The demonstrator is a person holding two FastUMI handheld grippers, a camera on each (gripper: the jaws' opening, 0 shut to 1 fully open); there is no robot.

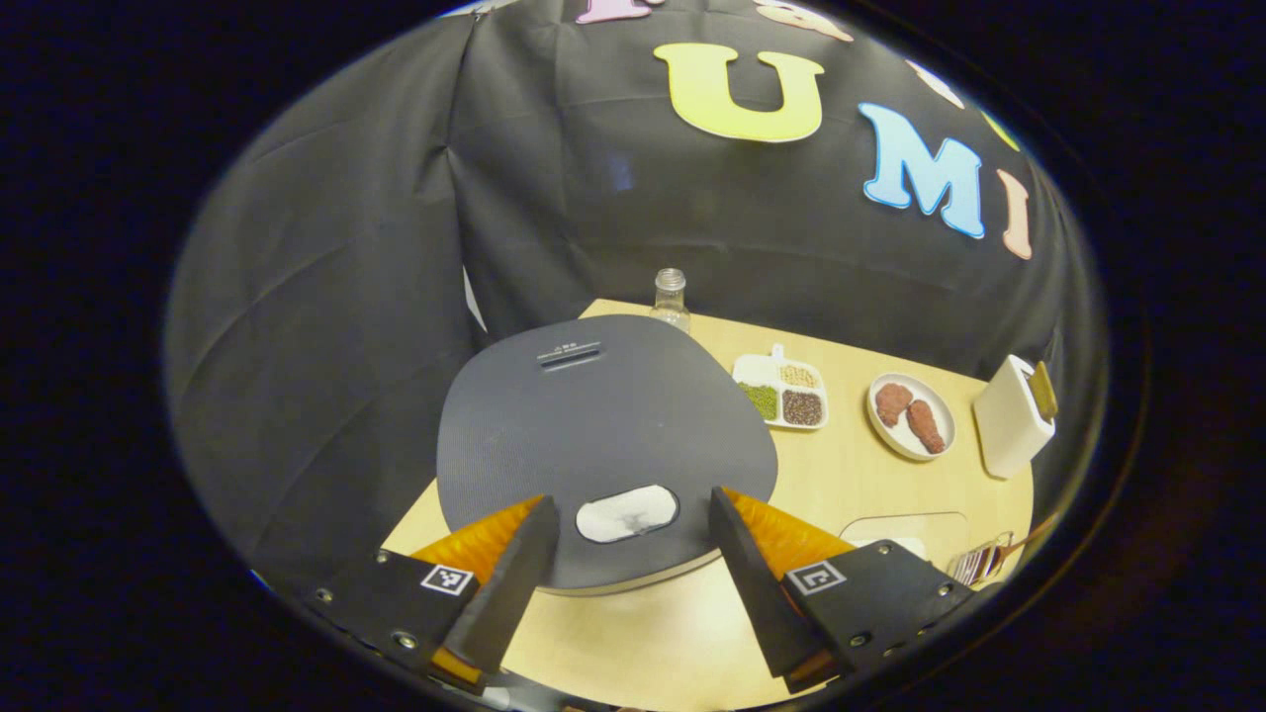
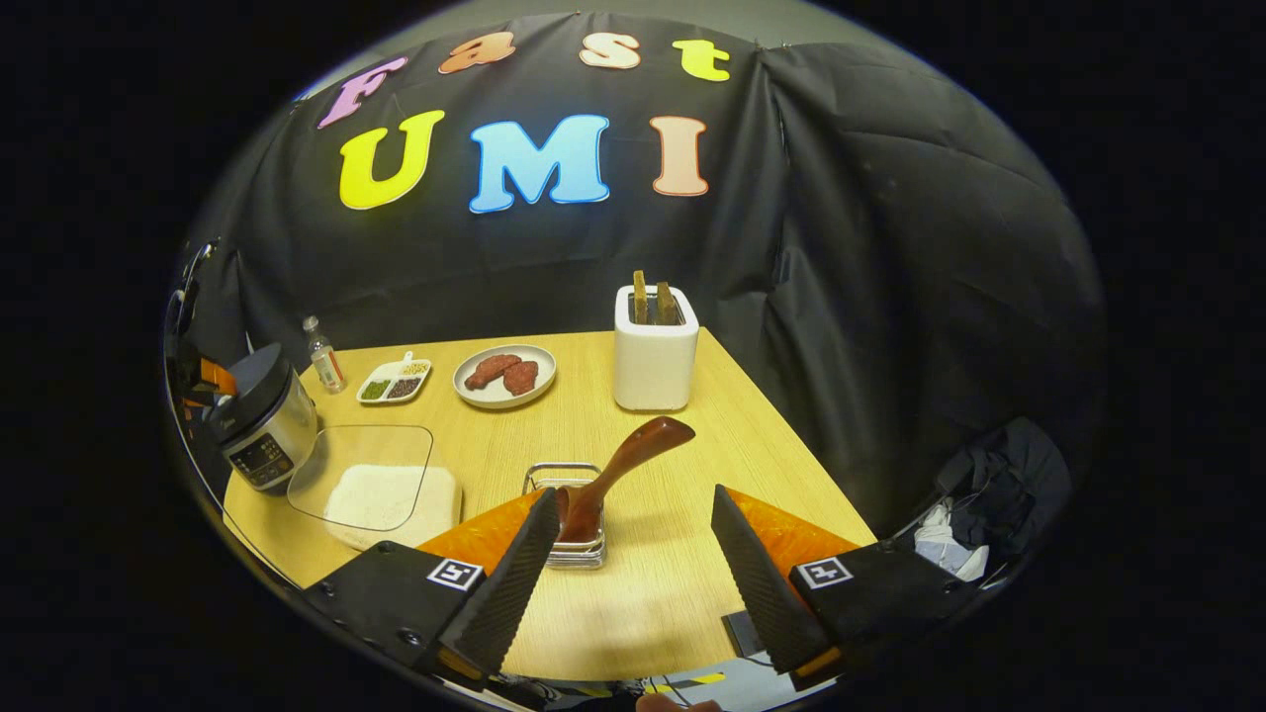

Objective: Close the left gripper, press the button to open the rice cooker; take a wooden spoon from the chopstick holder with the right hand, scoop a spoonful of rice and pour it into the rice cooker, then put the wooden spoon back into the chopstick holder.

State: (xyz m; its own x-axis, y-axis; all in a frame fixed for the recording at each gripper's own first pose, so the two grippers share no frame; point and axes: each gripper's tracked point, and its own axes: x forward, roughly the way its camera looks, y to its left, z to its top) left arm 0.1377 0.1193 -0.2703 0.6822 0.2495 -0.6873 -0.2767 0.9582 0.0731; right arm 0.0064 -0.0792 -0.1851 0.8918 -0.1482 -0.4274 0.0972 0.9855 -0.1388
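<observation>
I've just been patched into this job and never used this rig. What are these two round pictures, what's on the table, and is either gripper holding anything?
Each picture comes from a camera riding on a hand-held two-finger gripper, looking along its fingers.

In the left gripper view, the left gripper hangs open above the rice cooker, whose lid is down, near the pale button.

In the right gripper view, the right gripper is open and empty above the wooden table. Ahead, a wooden spoon leans in a wire chopstick holder. Also there: a rice tray, a plate of meat, a divided dish of beans, a small bottle and a white box.
</observation>
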